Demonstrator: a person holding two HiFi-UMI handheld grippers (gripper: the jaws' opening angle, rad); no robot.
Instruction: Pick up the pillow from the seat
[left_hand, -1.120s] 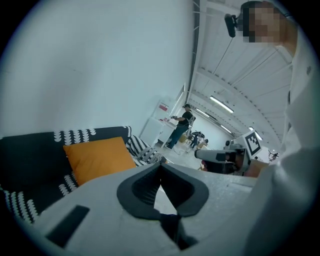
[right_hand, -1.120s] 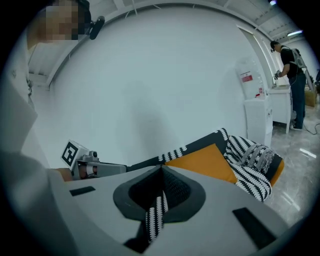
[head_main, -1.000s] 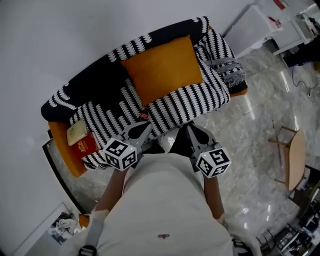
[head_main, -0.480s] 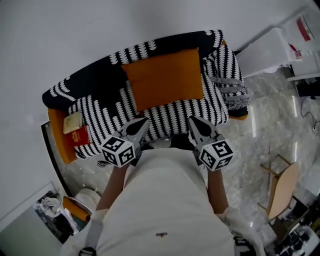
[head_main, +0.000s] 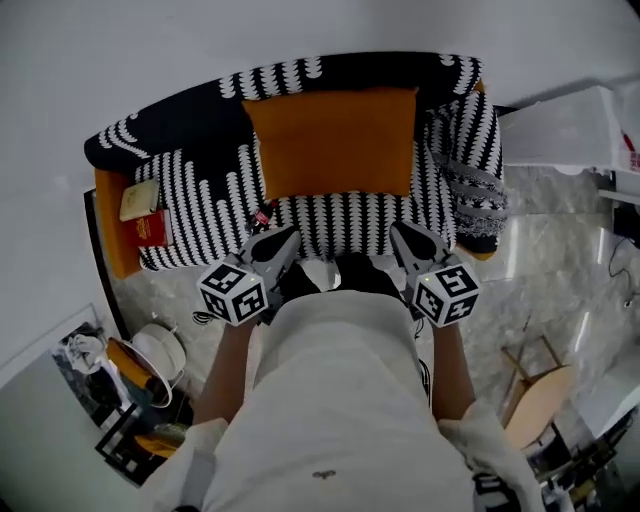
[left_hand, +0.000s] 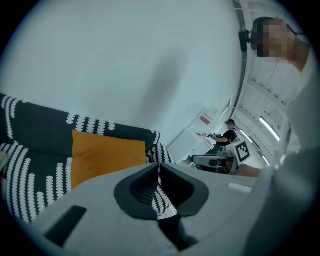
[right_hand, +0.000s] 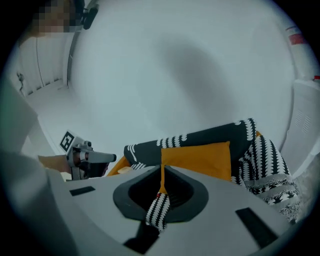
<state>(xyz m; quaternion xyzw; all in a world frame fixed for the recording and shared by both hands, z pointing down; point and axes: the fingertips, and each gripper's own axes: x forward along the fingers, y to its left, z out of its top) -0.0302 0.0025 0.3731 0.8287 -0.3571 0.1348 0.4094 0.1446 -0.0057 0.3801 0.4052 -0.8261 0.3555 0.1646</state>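
An orange pillow leans against the backrest of a sofa covered with a black-and-white patterned throw. The pillow also shows in the left gripper view and the right gripper view. My left gripper hovers at the sofa's front edge, shut with nothing between its jaws. My right gripper is level with it to the right, also shut and empty. Both point toward the pillow, still short of it.
Two books lie on the sofa's left end. A grey-fringed fold of throw hangs at the right end. A white cabinet stands to the right, a wooden chair on the marble floor, clutter at the lower left.
The view has swung so the sofa now lies square ahead. Both grippers stay shut and have come slightly nearer the seat's front edge.
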